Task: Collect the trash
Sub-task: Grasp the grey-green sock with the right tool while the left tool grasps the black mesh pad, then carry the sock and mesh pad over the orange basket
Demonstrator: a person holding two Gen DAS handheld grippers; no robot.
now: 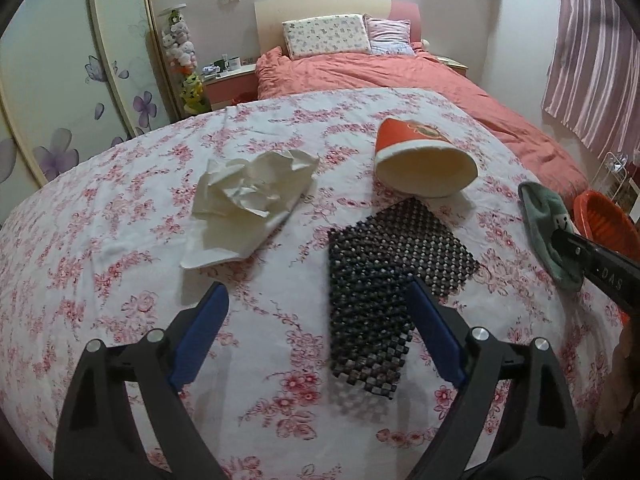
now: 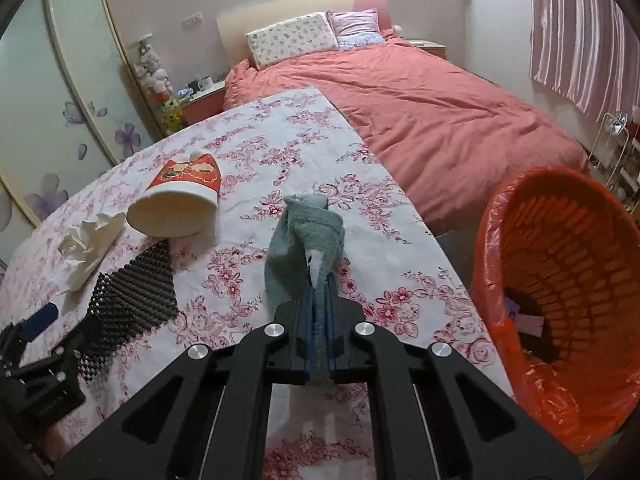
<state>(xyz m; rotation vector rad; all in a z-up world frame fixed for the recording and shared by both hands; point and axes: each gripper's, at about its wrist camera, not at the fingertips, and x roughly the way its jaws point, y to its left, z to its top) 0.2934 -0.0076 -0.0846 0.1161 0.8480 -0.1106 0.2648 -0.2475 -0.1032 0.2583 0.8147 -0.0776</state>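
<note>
My right gripper [image 2: 319, 292] is shut on a grey-green sock [image 2: 304, 240] and holds it above the floral tablecloth [image 2: 248, 152]; the sock also shows in the left wrist view [image 1: 548, 232]. My left gripper [image 1: 318, 296] is open and empty above the table, its right finger over a black mesh mat [image 1: 384, 280]. A crumpled white tissue [image 1: 248, 200] lies ahead to its left. A red and white paper cup [image 1: 420, 160] lies on its side beyond the mat. An orange trash basket [image 2: 560, 300] lined with an orange bag stands right of the table.
A bed with a pink duvet [image 2: 440, 120] stands behind the table. A wardrobe with flower print [image 1: 60, 100] is at the left. A striped curtain [image 2: 580, 32] hangs at the right. Some scraps lie inside the basket.
</note>
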